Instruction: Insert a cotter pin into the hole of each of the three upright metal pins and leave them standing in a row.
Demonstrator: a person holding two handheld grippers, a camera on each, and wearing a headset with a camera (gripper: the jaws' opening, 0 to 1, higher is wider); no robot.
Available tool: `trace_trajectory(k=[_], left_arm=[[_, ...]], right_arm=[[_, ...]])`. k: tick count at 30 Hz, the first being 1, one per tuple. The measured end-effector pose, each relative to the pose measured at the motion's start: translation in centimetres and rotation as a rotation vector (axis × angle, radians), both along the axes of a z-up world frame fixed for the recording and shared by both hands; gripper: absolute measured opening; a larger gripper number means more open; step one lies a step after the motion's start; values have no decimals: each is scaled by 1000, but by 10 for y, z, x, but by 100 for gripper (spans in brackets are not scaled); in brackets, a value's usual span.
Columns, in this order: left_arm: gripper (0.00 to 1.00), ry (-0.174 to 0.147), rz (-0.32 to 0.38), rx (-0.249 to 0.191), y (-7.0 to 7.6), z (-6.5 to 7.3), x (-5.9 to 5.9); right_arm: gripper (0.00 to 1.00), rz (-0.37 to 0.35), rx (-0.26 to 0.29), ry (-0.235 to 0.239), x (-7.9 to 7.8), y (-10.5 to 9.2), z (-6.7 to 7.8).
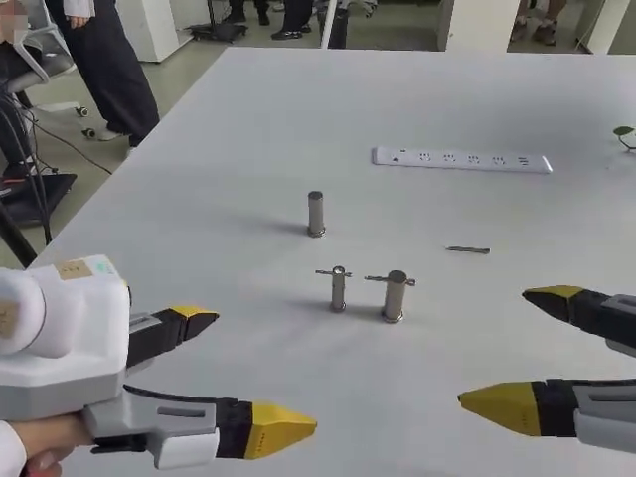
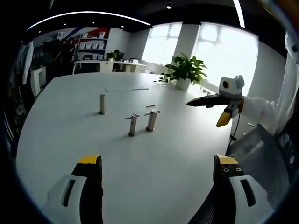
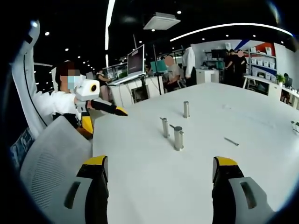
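Two of three done.
- Near-left pin and near-right pin stand upright, close together near the middle of the table. The fitted cotters sit crosswise through their top holes.
- Far pin stands upright, well apart from that pair, farther off and a little to the left. Its top is bare, with no cotter in it.
- Loose cotter lies flat on the table to the right of the pins, nearer than the power strip.
- Your left gripper is low at the near left with its jaws spread and nothing between them.
- Your right gripper is at the near right, also spread and empty. It is the closer of the two to the loose cotter.

What is left, as I judge it:
- Pick up the loose cotter and thread it through the far pin.
- Fix the row. The far pin is out of line with the near pair, so the three don't yet form a row.
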State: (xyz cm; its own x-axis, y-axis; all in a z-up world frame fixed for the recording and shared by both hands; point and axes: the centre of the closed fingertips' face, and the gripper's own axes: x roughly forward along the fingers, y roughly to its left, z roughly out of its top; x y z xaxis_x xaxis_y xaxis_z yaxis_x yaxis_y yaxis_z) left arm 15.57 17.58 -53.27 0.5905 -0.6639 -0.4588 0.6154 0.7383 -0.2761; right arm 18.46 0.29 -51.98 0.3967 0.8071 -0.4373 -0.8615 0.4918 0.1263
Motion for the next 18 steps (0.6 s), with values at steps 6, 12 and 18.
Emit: trace_trajectory(k=[6, 12, 18], left_arm=[[99, -16, 34, -57, -1, 12, 7], [99, -18, 43, -67, 1, 15, 12], [99, -49, 51, -57, 7, 25, 28]], right_arm=[[93, -60, 21, -7, 2, -9, 4], [95, -67, 22, 2, -3, -12, 1], [96, -82, 31, 24, -7, -12, -4]])
